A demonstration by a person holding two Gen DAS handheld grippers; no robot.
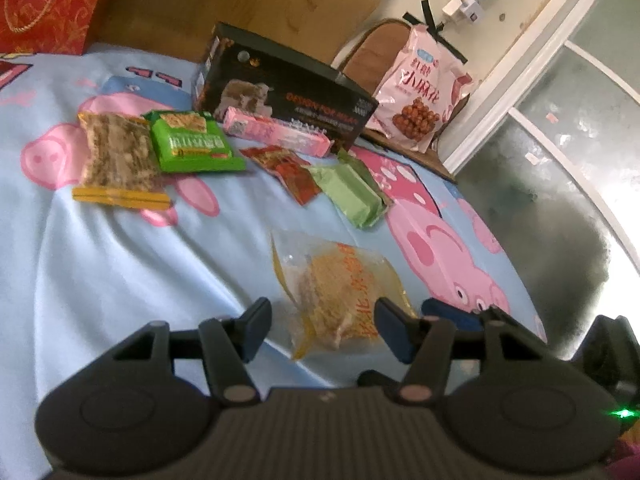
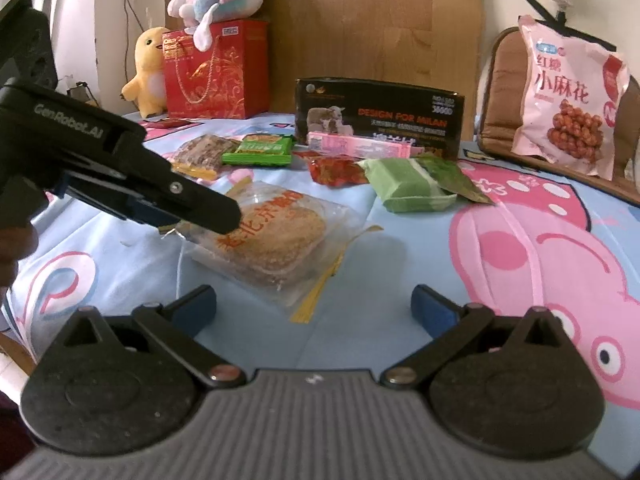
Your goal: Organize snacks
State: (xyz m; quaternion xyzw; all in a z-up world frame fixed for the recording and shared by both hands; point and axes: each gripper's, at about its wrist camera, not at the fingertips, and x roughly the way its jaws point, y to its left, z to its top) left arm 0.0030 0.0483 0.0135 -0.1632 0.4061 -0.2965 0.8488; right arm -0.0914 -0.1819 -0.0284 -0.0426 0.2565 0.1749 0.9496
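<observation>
On bedsheet (image 2: 340,320): L gripper (image 1: 322,330) fingers apart, straddling clear pastry pack (image 1: 340,296); R gripper (image 2: 314,306) fingers apart, holding nothing.

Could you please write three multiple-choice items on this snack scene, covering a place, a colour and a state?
1. Where does the long pink snack box lie?
A. in front of the black cardboard box
B. inside the red gift bag
C. on the chair

2. What colour is the flat wrapped bar beside the red snack pouch?
A. blue
B. pale green
C. white

3. How is the left gripper set?
A. shut on nothing
C. open around the clear-wrapped round pastry
B. shut on the pink box

Key: 1 A, it rests against the box front; 2 B, its wrapper is green; 3 C, fingers straddle the packet.
</observation>
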